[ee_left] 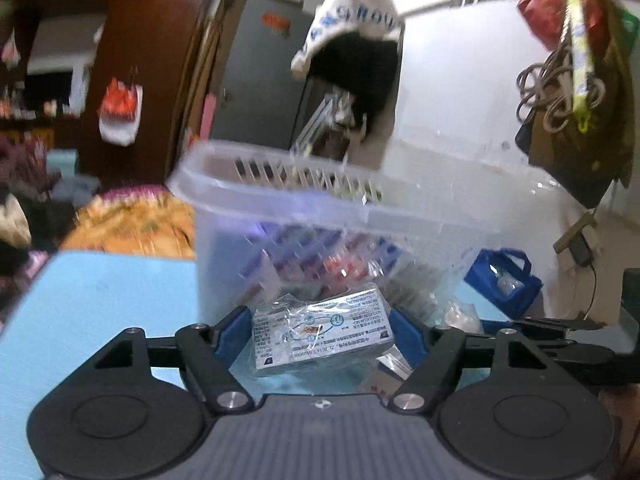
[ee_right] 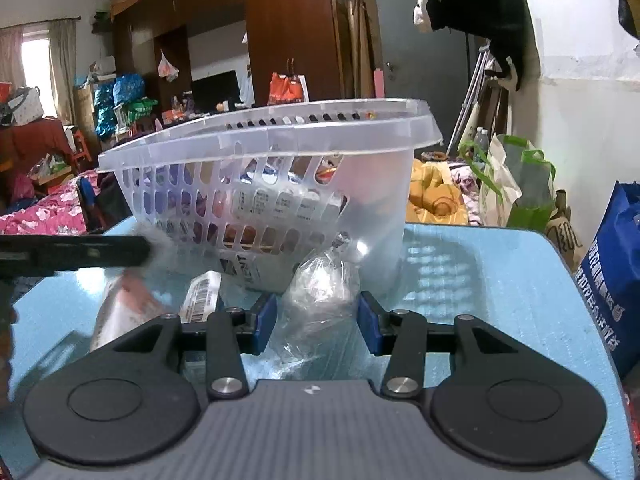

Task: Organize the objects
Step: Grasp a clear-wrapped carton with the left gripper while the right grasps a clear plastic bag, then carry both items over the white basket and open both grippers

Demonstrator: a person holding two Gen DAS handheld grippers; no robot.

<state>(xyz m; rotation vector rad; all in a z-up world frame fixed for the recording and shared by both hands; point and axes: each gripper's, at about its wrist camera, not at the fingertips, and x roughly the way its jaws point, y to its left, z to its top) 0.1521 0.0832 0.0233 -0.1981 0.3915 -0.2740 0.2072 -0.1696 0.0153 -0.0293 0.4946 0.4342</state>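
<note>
Left gripper (ee_left: 322,330) pinches a film-wrapped printed box (ee_left: 320,330), its text too small to read, before the clear basket (ee_left: 280,184); right gripper (ee_right: 318,322) squeezes a crumpled clear bag (ee_right: 320,300) on the blue table (ee_right: 500,280).

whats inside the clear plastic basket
Through the slotted wall of the clear plastic basket, several packaged goods show: white printed boxes or packets and some red and orange ones. What they are, how many there are, and whatever lies at the bottom cannot be made out through the frosted plastic.

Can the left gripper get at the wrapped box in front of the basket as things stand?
Probably yes: the wrapped box already lies between the left gripper's blue pads, with nothing between them; the basket stands behind it.
</note>
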